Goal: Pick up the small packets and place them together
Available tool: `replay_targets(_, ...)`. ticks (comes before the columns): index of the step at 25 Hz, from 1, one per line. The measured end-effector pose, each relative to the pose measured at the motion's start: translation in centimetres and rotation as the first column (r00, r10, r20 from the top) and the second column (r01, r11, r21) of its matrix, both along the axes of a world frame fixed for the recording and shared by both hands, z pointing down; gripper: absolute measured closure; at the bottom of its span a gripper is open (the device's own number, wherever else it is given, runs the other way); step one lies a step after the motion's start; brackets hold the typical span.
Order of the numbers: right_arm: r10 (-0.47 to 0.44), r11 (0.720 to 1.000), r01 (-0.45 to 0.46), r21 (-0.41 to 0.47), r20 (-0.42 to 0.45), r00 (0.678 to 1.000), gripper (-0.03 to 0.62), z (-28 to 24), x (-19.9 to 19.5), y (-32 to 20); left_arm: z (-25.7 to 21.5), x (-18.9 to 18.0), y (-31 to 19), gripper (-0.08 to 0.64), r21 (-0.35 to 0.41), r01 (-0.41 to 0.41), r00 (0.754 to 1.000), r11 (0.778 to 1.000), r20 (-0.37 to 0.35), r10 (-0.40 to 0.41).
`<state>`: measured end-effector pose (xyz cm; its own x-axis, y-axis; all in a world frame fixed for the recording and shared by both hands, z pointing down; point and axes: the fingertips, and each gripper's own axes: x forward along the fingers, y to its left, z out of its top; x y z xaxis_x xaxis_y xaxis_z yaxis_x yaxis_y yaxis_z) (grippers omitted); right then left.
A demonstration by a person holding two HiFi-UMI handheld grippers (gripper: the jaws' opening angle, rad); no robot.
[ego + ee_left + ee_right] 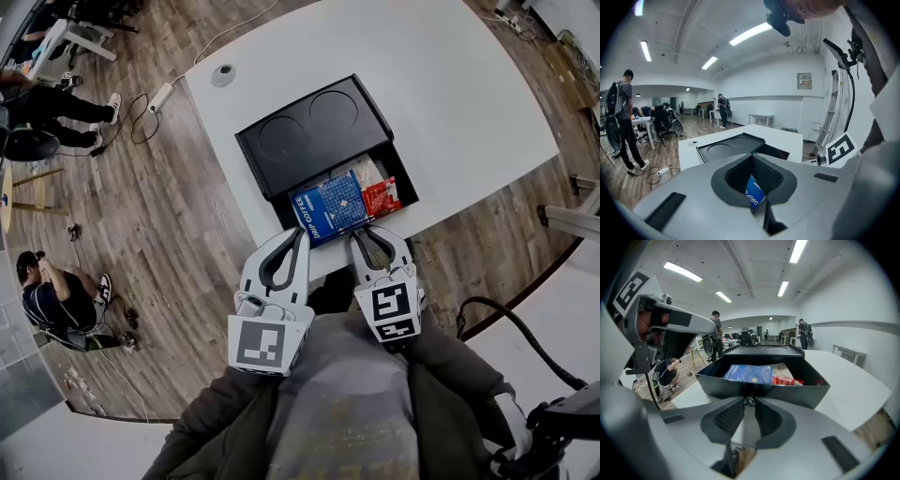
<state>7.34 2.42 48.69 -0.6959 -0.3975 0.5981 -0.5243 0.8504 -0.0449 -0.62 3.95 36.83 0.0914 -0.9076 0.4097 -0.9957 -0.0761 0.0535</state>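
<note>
**Left claw on the blue packet**

At the centre of the head view, the left gripper [301, 234] pinches a corner of the blue drip coffee packet [330, 206]. The packet lies in the black tray [366, 122], beside a red packet [382, 195]. The jaws of the right gripper [370, 234] stand slightly apart, with nothing between them.

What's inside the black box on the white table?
A blue drip-coffee packet, a small red packet and a pale packet are in the black plastic box's open compartment. Whatever lies under them is hidden.
</note>
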Motion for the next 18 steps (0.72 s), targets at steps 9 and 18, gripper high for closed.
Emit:
replay_targets(9, -0.007, 1.000, 0.007, -0.013, -0.007, 1.000, 0.515, 0.09, 0.87, 0.62, 0.10, 0.16, -0.26, 0.557, -0.001, -0.006, 1.000, 1.000, -0.006, 0.006)
replay_targets(18, -0.017, 1.000, 0.017, -0.016, 0.023, 1.000, 0.515, 0.26, 0.94, 0.60, 0.30, 0.29, -0.67, 0.557, -0.004, -0.010, 1.000, 1.000, -0.005, 0.010)
